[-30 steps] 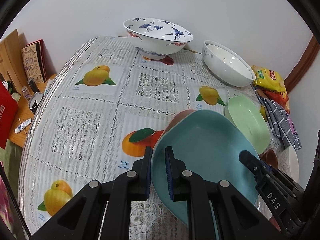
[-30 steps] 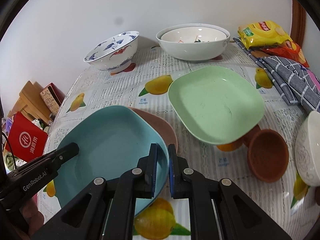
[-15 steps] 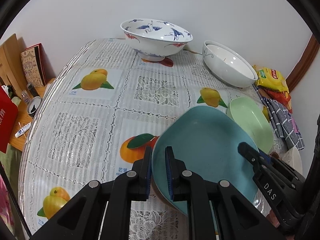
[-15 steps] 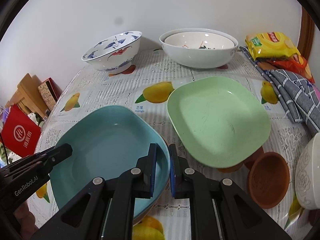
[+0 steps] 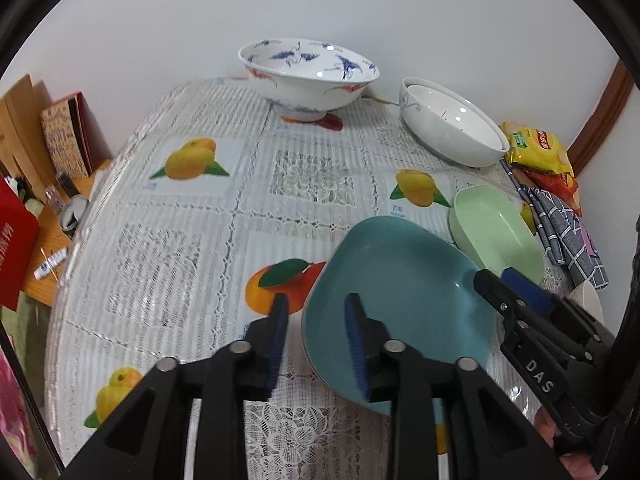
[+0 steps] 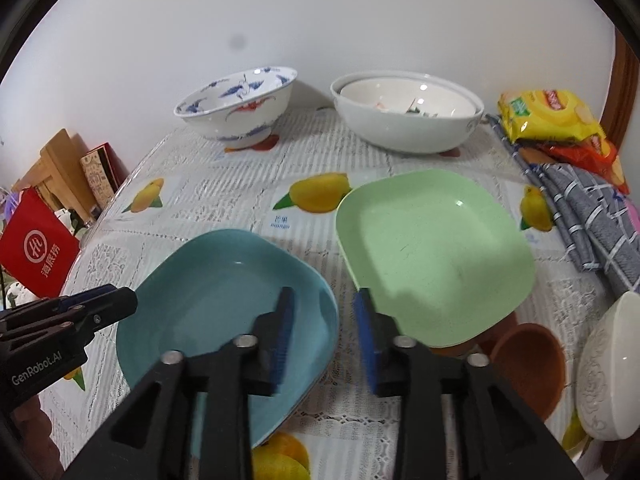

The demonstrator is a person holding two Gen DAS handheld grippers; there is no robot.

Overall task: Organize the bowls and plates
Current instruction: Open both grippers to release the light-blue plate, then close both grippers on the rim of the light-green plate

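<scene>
Lace-patterned plastic with printed fruit covers the round table [image 5: 192,216], the largest thing in view, and on it, nearest both cameras, lies the teal square plate with rounded corners [image 6: 224,304], apparently resting on another dish whose rim just peeks out beneath it in the right wrist view. Just to its right sits the pale green square plate [image 6: 432,252], close beside but not clearly touching, itself propped over something brown. Farther back stand a wide white ceramic bowl [image 6: 404,120] and a blue-and-white painted bowl with crane motifs [image 6: 240,108]; a small terracotta-brown bowl [image 6: 528,364] sits at the near right. The step in hand looks like letting go of the teal plate after stacking it (a judgement from how things lie): to do it well, both grippers should clear the rim fully and lift straight away, so the plate is not dragged off its seat. The left gripper [image 5: 316,336] has just been opening; its jaws straddle the plate's left rim with a visible gap, pressing on nothing. The right gripper [image 6: 324,336] has likewise just been opening, jaws parted either side of the plate's right rim, released.
</scene>
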